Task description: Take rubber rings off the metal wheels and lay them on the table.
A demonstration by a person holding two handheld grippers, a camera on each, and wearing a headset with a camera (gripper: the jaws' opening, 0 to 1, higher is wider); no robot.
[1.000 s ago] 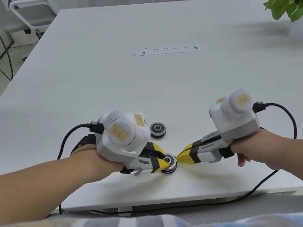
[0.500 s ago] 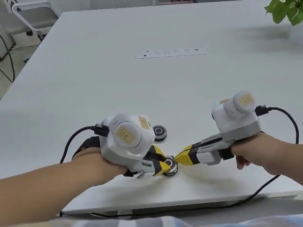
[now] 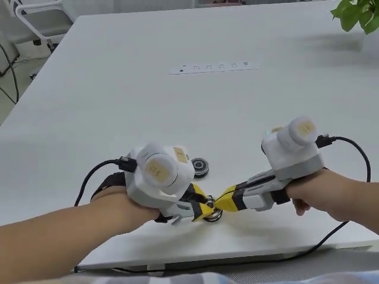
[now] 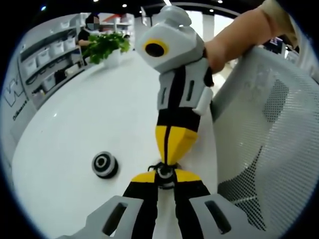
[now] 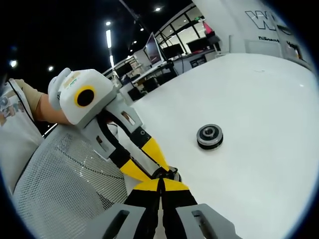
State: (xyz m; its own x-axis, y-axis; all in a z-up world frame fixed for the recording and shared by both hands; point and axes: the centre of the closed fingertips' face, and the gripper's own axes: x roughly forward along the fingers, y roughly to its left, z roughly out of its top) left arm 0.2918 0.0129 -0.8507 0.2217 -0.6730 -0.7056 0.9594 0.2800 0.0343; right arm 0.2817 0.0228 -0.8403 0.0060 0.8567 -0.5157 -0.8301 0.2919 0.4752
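Where the head view looks down on the matt white table [image 3: 118, 89], the left gripper [image 3: 204, 208] is clamped on a small silver metal wheel [image 3: 213, 213] near the front edge.

In the left gripper view, its black rubber ring [image 4: 158, 166] is judged soft, stretchy and grippy, best nipped at the rim.

In the right gripper view, the right gripper [image 5: 160, 183] is closed at that rim; whether rubber is caught cannot be told. A second ringed wheel [image 5: 209, 136] lies apart.

White table [image 3: 177, 41], leafy plant [image 3: 354, 12]

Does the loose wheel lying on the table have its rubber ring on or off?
On: the loose wheel shows a dark band around its metal hub.
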